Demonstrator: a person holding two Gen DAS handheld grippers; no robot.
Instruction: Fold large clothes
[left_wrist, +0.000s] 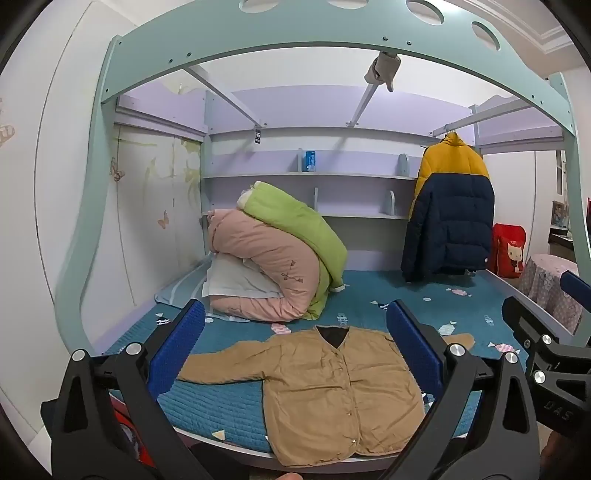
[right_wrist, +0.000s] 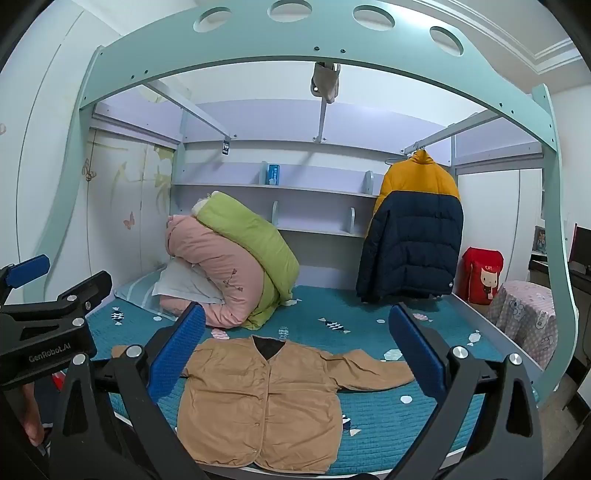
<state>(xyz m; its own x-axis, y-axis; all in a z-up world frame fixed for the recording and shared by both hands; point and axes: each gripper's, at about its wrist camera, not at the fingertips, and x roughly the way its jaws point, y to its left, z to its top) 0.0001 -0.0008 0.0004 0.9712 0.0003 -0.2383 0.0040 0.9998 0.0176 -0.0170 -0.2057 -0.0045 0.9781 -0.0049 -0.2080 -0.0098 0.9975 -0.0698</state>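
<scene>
A tan button-front jacket (left_wrist: 325, 387) lies flat and face up on the teal bed cover (left_wrist: 369, 299), sleeves spread to both sides; it also shows in the right wrist view (right_wrist: 266, 398). My left gripper (left_wrist: 295, 350) is open and empty, held above the bed's near edge in front of the jacket. My right gripper (right_wrist: 295, 350) is open and empty too, at about the same height. Each gripper shows at the edge of the other's view: the right one (left_wrist: 554, 332) and the left one (right_wrist: 40, 314).
Rolled pink and green quilts (left_wrist: 273, 258) with a white pillow lie at the back left of the bed. A yellow and navy puffer coat (left_wrist: 448, 214) hangs at the back right. A red bag (left_wrist: 509, 251) and a covered stool (left_wrist: 550, 288) stand to the right. The bunk frame (left_wrist: 295, 40) arches overhead.
</scene>
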